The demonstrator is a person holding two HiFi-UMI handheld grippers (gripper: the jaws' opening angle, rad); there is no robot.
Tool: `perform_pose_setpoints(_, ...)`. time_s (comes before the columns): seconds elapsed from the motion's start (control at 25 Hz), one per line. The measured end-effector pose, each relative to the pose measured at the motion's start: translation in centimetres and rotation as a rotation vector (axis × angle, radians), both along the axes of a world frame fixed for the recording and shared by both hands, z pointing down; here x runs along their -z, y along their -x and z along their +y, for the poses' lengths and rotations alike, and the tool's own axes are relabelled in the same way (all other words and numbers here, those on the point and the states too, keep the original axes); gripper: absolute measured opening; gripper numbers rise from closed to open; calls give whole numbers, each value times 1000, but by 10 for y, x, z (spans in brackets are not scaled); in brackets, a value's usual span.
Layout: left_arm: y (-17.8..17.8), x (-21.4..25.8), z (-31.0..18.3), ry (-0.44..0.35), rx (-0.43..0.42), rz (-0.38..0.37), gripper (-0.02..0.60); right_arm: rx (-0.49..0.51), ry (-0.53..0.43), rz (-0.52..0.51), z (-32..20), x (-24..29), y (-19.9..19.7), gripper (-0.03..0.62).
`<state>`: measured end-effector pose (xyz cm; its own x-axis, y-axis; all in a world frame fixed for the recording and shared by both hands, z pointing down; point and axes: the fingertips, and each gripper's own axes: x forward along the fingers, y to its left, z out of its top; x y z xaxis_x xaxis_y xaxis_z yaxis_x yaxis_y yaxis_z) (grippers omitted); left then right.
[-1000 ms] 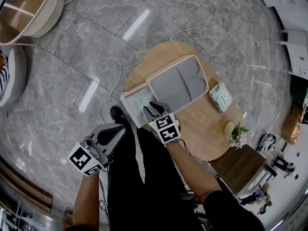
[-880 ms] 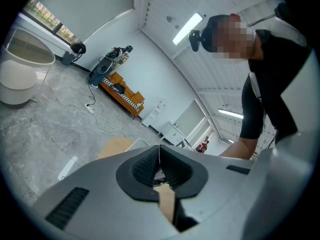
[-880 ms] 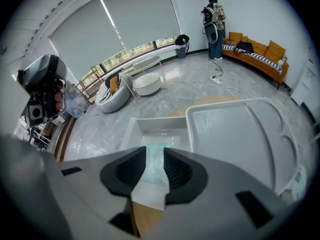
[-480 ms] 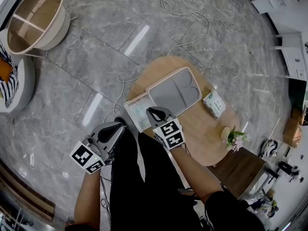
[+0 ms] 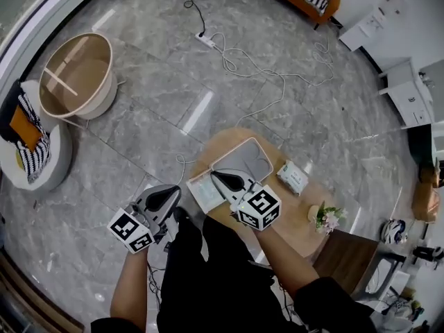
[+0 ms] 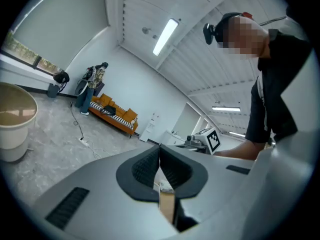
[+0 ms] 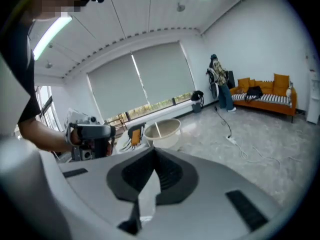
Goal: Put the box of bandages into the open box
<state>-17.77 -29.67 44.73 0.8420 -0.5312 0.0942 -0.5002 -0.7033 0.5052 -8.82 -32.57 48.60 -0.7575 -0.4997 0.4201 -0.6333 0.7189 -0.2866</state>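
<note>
On the round wooden table stands the open box, a shallow white tray with its grey lid leaning behind it. A pale, green-printed bandage box lies inside the tray, partly hidden by my right gripper. That gripper hovers high above the tray. Its jaws have just been closing and now meet with nothing between them, as the right gripper view also shows. My left gripper is off the table's left edge, over the floor. It is also shut and empty in the left gripper view.
A wipes pack and a small flower pot share the table. A dark wooden side table stands to the right. On the marble floor are a beige tub, a white cable and a stool with striped cloth.
Both grippers have risen well clear of the table, and the head view has lifted, so the table looks smaller. The right jaws went from open to shut, empty.
</note>
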Motion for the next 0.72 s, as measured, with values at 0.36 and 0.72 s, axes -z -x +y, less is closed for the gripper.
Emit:
perform_pose_setpoints(0.36, 40, 131, 20, -175, 15, 2, 17, -6, -414, -276, 25, 234, -1, 11)
perform_pose_setpoints(0.72, 61, 218, 65, -337, -15, 67, 17, 106, -593, -533, 91, 358, -6, 11)
